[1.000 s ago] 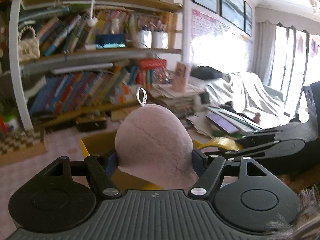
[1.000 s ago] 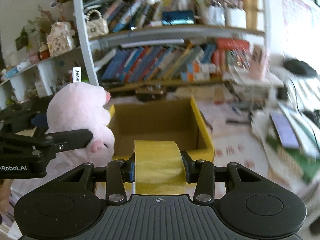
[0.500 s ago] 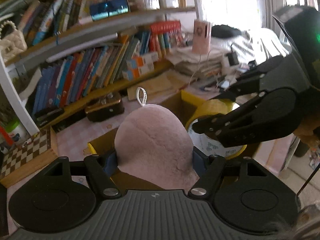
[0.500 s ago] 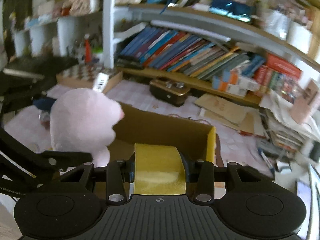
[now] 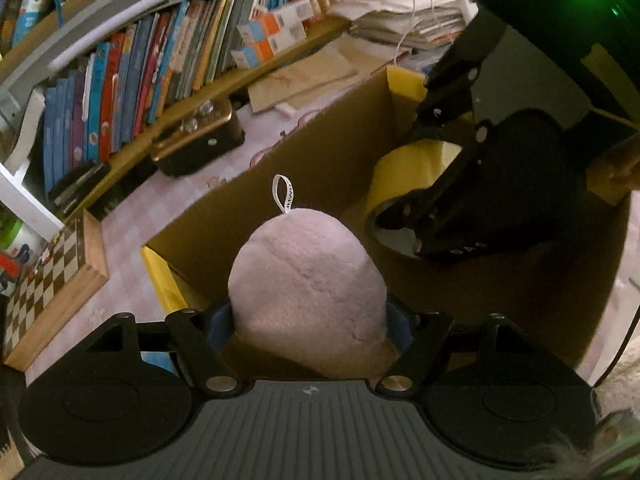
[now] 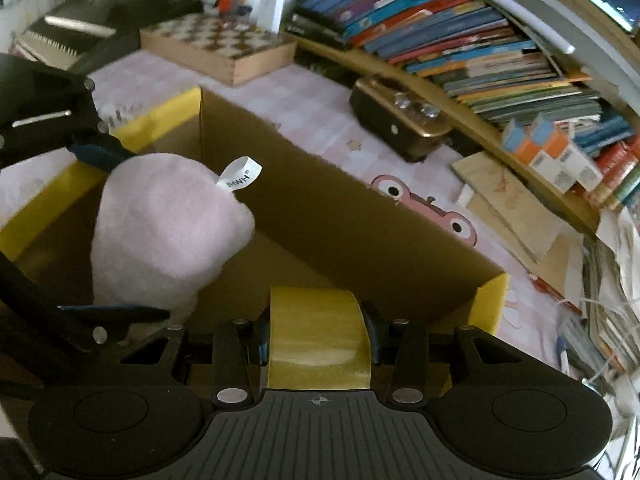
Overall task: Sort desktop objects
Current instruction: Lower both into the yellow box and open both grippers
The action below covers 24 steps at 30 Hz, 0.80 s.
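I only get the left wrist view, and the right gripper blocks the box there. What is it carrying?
Observer: A yellow tape roll, clamped by its flat sides in the right gripper.
Operator: Is it over the box yet?
Observer: Yes, it is over the right end of the box. The plush is over the left half, apart from the tape, with the left gripper's jaws opening around it.

Pink checked tabletop (image 6: 320, 92), cardboard box (image 6: 340, 216), chessboard (image 6: 216, 46), small radio (image 6: 400, 124)
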Tool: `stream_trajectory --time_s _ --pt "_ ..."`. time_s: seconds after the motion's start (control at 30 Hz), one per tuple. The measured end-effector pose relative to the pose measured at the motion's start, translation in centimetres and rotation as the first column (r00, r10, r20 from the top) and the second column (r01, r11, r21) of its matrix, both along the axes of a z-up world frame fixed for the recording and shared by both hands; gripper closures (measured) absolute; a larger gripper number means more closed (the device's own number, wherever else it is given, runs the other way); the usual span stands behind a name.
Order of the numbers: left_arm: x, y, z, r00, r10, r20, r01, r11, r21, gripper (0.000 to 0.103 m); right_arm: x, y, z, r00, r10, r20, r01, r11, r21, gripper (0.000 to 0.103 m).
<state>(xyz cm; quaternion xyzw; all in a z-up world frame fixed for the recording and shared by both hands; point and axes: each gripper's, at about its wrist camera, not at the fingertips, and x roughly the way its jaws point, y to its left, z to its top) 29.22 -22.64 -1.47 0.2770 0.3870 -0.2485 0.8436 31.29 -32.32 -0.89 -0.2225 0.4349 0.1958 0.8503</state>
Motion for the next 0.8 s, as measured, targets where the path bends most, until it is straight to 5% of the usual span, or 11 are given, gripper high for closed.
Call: stream_trajectory --time_s 0.33,0.4,0.8 --pt "-0.4 0.0 0.2 0.997 0.036 0.071 -0.034 0.999 -0.025 0.016 1.0 -0.3 -0.5 1.000 -0.017 -0.007 0.017 0.999 0.027 0.060" --pt "-0.6 0.2 0.7 0.994 0.045 0.103 -0.041 0.998 -0.040 0.016 0.9 -0.5 0.0 1.000 -0.021 0.014 0.021 0.998 0.054 0.051" --pt "-5.5 4.2 7.7 0.937 0.182 0.299 -0.108 0.963 -0.248 0.012 -3.5 -2.5 6.9 0.970 -0.151 0.191 0.097 0.959 0.266 0.046"
